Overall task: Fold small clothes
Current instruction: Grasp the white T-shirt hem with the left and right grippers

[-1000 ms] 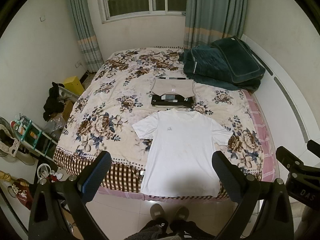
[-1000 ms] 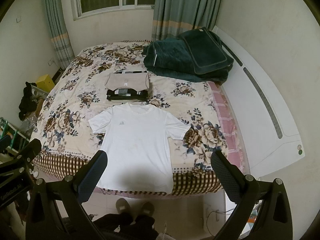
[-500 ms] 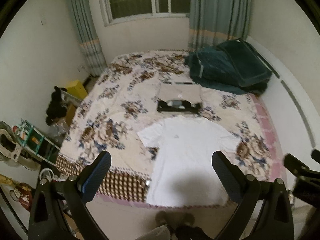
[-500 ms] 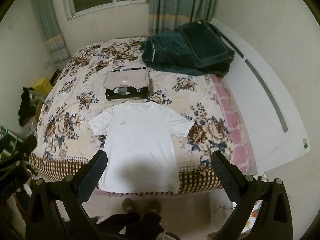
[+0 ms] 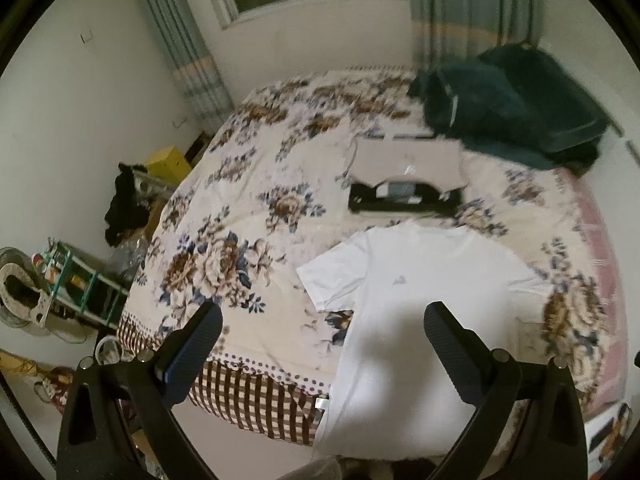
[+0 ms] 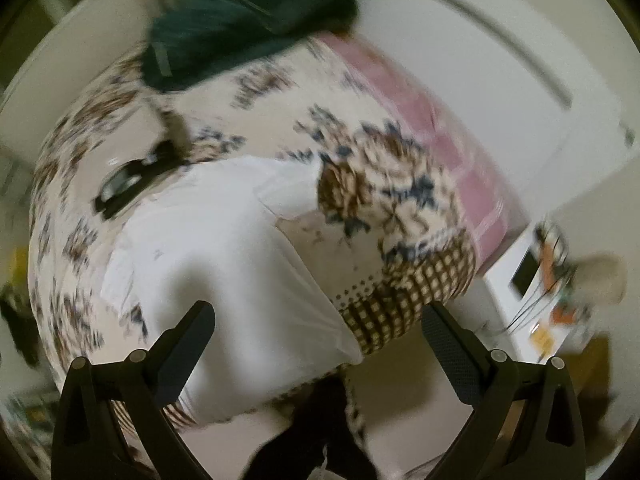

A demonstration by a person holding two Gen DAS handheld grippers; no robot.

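Observation:
A white T-shirt [image 5: 404, 304] lies spread flat on the flowered bed [image 5: 248, 208], its hem hanging over the near edge. It also shows in the blurred right wrist view [image 6: 224, 248]. My left gripper [image 5: 322, 320] is open and empty, held above the shirt's left sleeve and the bed's near edge. My right gripper [image 6: 318, 320] is open and empty, above the shirt's lower right side. Behind the shirt lies a stack of folded clothes [image 5: 404, 176], beige on top of black.
A dark green quilt and pillow [image 5: 512, 108] lie at the bed's far right. A white headboard [image 6: 480, 64] runs along the right side. A white bedside cabinet [image 6: 536, 280] stands at the bed's corner. A rack and clutter [image 5: 76, 280] stand on the floor at left.
Both grippers have moved closer to the bed and lower. The left view has swung left and the right view has swung right and tilted. The shirt has not moved.

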